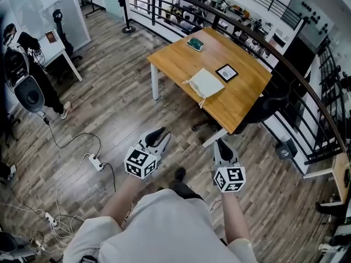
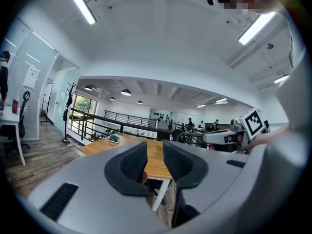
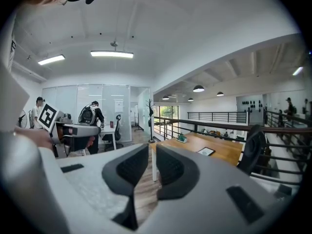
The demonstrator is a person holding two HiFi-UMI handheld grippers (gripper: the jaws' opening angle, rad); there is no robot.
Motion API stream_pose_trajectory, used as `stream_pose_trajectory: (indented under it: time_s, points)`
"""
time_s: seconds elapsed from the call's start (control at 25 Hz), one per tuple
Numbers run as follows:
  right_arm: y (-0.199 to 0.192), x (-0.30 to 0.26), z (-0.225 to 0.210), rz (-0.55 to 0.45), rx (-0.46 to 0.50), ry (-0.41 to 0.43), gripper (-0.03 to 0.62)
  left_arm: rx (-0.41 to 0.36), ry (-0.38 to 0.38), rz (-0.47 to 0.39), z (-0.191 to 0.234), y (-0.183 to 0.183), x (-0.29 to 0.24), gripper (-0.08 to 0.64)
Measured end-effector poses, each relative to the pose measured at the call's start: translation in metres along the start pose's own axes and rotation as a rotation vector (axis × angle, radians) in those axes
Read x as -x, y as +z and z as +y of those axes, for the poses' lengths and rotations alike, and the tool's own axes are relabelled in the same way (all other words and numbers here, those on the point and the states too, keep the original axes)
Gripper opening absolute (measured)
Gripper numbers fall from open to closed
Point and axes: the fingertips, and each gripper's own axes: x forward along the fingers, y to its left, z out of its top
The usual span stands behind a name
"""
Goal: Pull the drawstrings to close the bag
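A cream drawstring bag (image 1: 206, 83) lies flat on the wooden table (image 1: 175, 59), its cords trailing off its left and front edges. Both grippers are held well short of the table, over the wood floor. My left gripper (image 1: 159, 133) points toward the table's near corner, its jaws apart with nothing between them (image 2: 155, 152). My right gripper (image 1: 221, 146) is level with it on the right, its jaws a narrow gap apart and also empty (image 3: 151, 155). The table (image 3: 219, 150) shows ahead in both gripper views; the bag cannot be made out there.
A black-framed tablet (image 1: 226, 72) and a green object (image 1: 195, 44) also lie on the table. A black office chair (image 1: 266, 107) stands at its right side. A curved railing (image 1: 307, 92) runs behind. Cables and a power strip (image 1: 96, 162) lie on the floor at left.
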Motion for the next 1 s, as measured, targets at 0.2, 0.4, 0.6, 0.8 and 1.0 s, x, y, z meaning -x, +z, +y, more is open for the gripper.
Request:
stream_pose_trajectory:
  time_s: [0.2,0.4,0.6,0.8,1.0]
  points:
    - [-0.005,-0.028,-0.015,0.016,-0.011,0.019,0.035,-0.003,0.008,0.030,0.015,-0.006,-0.023,0.103]
    - [-0.001,-0.065,-0.043,0.023,-0.019,0.034,0.035,-0.003,0.019,0.041,0.034,-0.001,-0.063,0.103]
    - [0.001,-0.104,-0.075,0.041,-0.026,0.052,0.035,-0.005,0.023,0.056,0.049,0.006,-0.113,0.103]
    - [0.002,-0.141,-0.107,0.059,-0.020,0.084,0.035,0.005,0.039,0.071,0.062,0.005,-0.160,0.103]
    - [0.008,-0.173,-0.139,0.058,-0.012,0.099,0.035,0.004,0.047,0.068,0.074,0.010,-0.201,0.103]
